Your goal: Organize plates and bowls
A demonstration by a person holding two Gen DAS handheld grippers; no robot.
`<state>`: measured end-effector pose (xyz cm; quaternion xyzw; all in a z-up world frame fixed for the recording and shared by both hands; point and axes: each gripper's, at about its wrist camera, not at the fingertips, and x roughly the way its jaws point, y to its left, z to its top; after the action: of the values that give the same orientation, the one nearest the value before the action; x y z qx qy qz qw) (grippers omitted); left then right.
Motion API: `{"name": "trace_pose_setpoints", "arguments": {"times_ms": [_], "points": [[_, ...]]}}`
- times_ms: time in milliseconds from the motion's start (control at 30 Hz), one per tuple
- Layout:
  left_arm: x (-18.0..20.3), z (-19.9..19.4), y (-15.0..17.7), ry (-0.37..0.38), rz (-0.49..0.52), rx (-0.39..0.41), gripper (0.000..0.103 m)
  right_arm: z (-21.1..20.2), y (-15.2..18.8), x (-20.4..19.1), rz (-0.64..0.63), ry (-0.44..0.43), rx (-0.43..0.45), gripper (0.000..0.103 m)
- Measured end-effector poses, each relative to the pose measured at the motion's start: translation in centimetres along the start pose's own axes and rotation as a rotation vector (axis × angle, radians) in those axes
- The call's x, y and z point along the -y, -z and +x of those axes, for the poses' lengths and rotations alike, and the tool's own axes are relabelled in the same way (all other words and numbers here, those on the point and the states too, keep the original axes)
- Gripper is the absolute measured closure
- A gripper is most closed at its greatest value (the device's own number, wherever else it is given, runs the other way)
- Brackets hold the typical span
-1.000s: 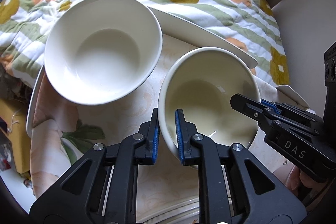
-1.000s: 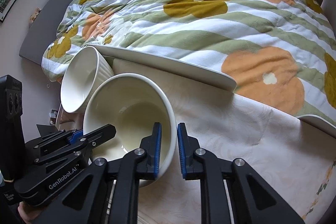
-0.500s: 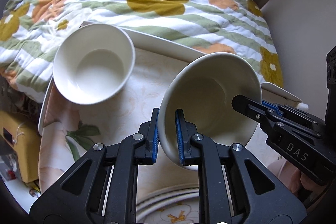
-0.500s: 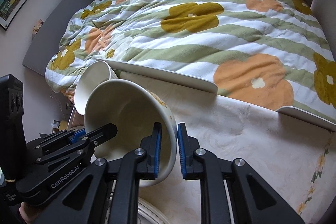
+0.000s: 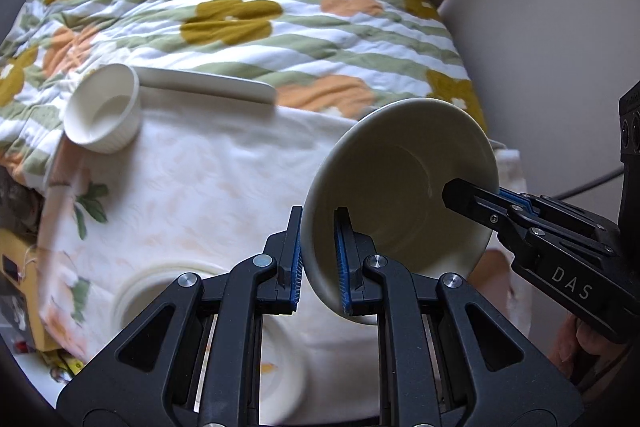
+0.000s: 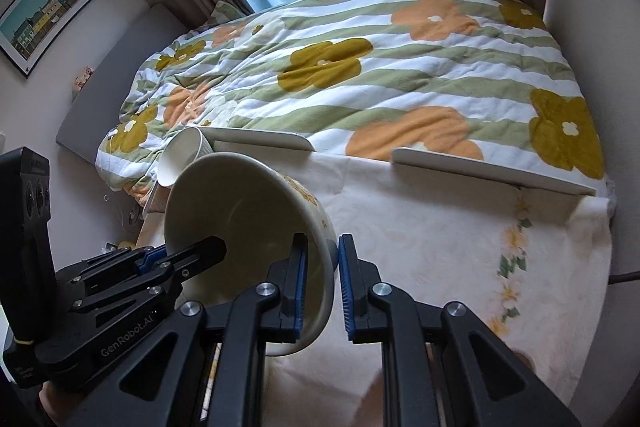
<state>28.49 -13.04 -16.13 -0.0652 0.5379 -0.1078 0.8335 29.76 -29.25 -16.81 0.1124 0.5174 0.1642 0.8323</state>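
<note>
Both the left tongs and right tongs are clamping opposite rims of the tilted cream bowl, raised over the table.

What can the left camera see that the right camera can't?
Only the left wrist view shows the white plate low on the table under the gripper, and the yellow box at the left edge.

Only the right wrist view shows the framed picture on the wall, the second flat plate on the right, and the flower pattern on the held bowl's outside.

Both show the cream bowl, gripped on its rim by the left gripper and the right gripper, the small ribbed bowl and the flowered quilt.
</note>
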Motion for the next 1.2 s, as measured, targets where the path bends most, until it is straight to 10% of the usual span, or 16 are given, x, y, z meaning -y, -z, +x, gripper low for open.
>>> {"name": "trace_pose_setpoints", "arguments": {"times_ms": [400,1200], "points": [[10.6,2.3,6.6,0.068,0.107,-0.148,0.091,-5.2,8.8,8.3,0.112,0.07,-0.059,0.089],[13.4,10.7,7.2,0.035,0.339,-0.383,0.091,-0.5,14.0,12.1,0.375,0.125,-0.182,0.089]]}}
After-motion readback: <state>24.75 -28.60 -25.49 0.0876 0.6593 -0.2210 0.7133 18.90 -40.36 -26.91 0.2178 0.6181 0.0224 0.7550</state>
